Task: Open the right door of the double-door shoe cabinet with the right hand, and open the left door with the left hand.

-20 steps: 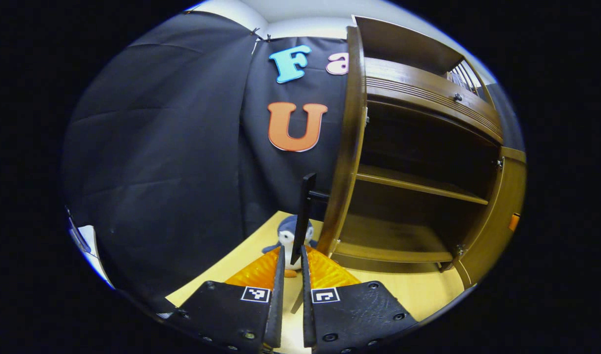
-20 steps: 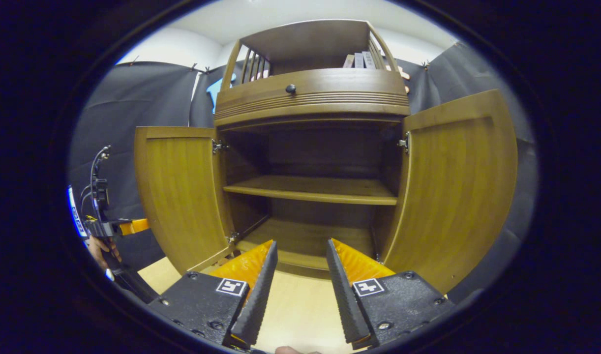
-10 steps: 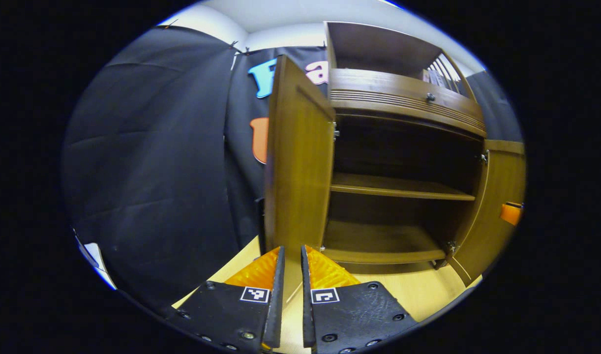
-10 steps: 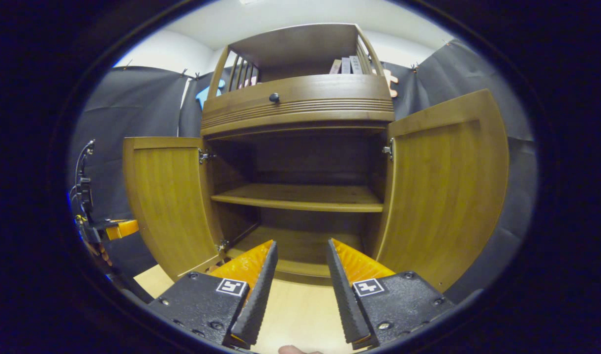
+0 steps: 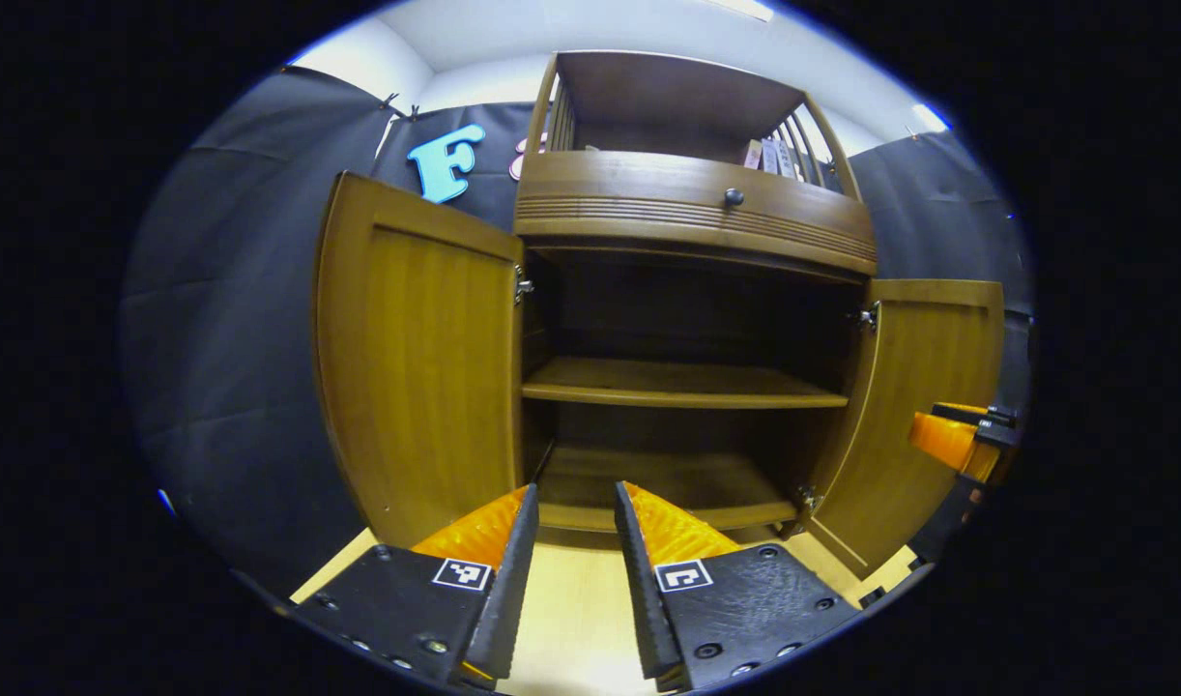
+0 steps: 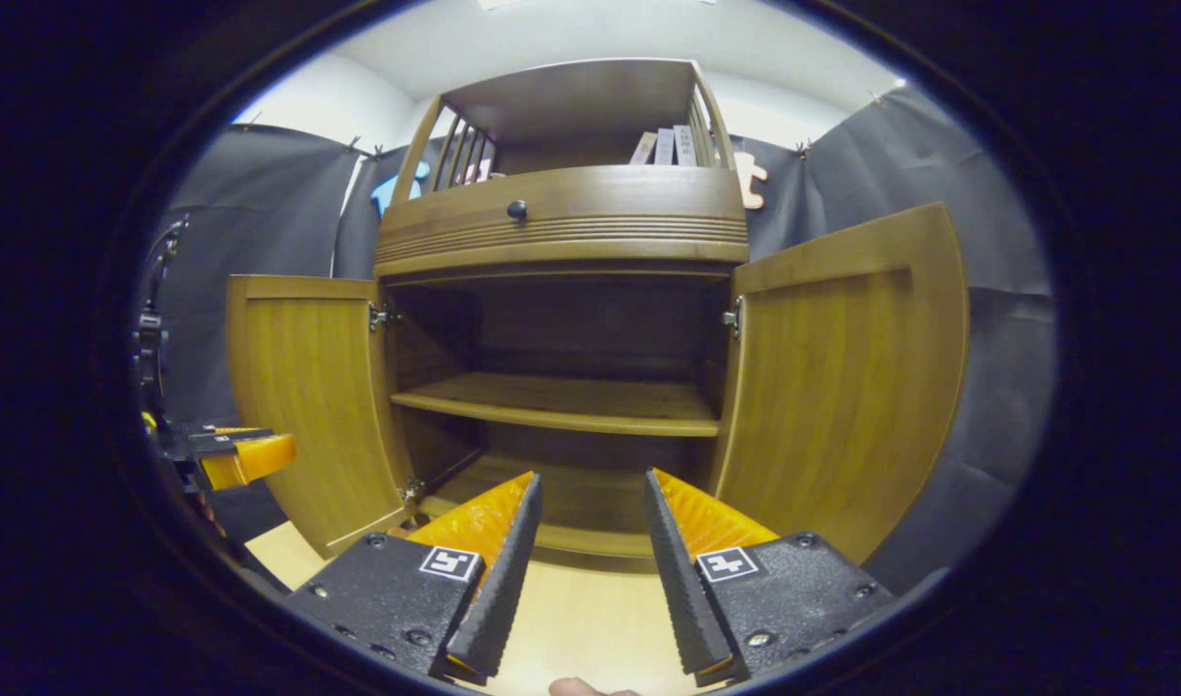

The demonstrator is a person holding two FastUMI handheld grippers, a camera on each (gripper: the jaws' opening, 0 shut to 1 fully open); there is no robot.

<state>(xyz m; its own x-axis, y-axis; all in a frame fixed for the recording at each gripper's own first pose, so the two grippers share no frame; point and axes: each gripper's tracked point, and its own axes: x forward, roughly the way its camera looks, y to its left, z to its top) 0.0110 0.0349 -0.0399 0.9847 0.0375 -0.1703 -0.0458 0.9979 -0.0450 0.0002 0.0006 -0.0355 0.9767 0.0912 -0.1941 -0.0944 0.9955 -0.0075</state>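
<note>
One wooden shoe cabinet (image 5: 692,208) on the pale floor (image 6: 590,628), two doors swung wide, left door (image 5: 417,358), right door (image 6: 842,377), one inner shelf (image 6: 561,401), one drawer knob (image 6: 517,208), left tongs (image 5: 569,522) and right tongs (image 6: 590,512) both parted, holding nothing, before the opening.

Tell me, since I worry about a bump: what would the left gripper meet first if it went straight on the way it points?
The left gripper is open, aimed between both open doors at the cabinet's bottom shelf. Probably that shelf's front edge first; depth is unclear.
</note>
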